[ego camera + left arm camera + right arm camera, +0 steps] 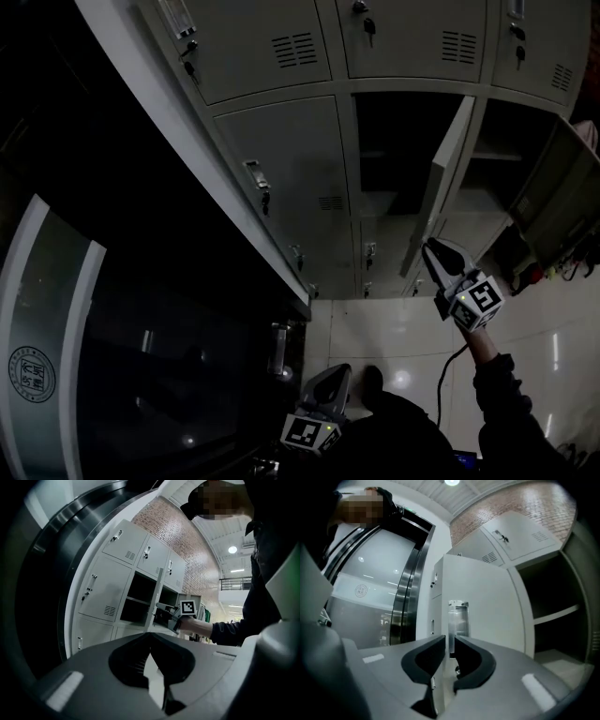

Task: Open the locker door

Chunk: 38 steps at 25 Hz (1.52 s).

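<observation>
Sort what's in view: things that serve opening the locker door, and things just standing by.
In the job: locker door, open; right gripper, clamped on its edge.
Standing by: left gripper, shut, empty; shut lockers; glass panel with emblem.

The locker door (448,178) is a pale grey metal panel in the middle row. It stands upright, swung well out from its dark compartment (398,141), with a shiny latch plate (458,618) on its face.

Grey left tool (337,375) and right tool (433,249), marker cubes (478,302), dark sleeve (506,403).
</observation>
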Available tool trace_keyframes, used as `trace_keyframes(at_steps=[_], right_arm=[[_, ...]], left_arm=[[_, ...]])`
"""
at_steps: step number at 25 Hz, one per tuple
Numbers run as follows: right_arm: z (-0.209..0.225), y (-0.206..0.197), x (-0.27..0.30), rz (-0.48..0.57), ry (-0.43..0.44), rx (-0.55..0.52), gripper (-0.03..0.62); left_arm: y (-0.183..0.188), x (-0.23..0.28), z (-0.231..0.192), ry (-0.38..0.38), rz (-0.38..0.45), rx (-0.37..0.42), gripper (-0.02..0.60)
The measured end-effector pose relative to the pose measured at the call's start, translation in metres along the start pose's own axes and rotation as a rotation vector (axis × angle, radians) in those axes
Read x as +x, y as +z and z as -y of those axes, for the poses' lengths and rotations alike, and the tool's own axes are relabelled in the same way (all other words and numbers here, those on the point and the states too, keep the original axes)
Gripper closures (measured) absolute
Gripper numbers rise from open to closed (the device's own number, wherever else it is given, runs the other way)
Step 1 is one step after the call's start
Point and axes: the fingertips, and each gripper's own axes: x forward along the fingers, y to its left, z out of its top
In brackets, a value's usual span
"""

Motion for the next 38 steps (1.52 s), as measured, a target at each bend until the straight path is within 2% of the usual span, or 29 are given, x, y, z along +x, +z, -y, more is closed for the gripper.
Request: trace_keyframes(at_steps=[2, 4, 6, 10, 14, 16, 19, 23, 31, 38], right_arm=[[-0.002, 0.001, -0.028, -0.023, -0.053, -0.001, 0.539], [-0.005, -0.007, -0.056, -0.072, -0.096, -0.065, 0.539], [-0.024, -0.012, -0.086, -0.102, -0.115, -0.116, 0.592], [-0.111, -0.017, -0.155, -0.103, -0.093, -0.116, 0.592], [-0.213, -0.042, -0.232, -0.142, -0.056, -0.046, 0.592], [-0.253, -0.052, -0.265, -0.170, -0.071, -0.018, 0.592], [-0.288, -0.049, -0.305, -0.163, -0.126, 0.012, 0.592], [-0.304, -0.029, -0.344, -0.138, -0.165, -0.013, 0.592], [-0.293, 0.000, -0.419, -0.110, -0.127, -0.048, 0.592], [-0.291, 0.005, -0.479, -0.070, -0.088, -0.053, 0.594]], left_arm=[[-0.007, -0.023, 0.011, -0.014, -0.007, -0.004, 0.565], [-0.016, -0.049, 0.025, -0.026, -0.012, -0.002, 0.565], [-0.024, -0.075, 0.041, -0.044, -0.013, -0.004, 0.565], [-0.045, -0.124, 0.076, -0.074, -0.028, -0.017, 0.565], [-0.062, -0.157, 0.110, -0.108, -0.049, -0.040, 0.565], [-0.067, -0.165, 0.124, -0.124, -0.051, -0.044, 0.565], [-0.073, -0.172, 0.142, -0.142, -0.054, -0.037, 0.565], [-0.080, -0.175, 0.169, -0.158, -0.050, -0.017, 0.565], [-0.086, -0.189, 0.231, -0.117, -0.029, 0.028, 0.565], [-0.120, -0.205, 0.290, -0.091, -0.027, -0.008, 0.565]])
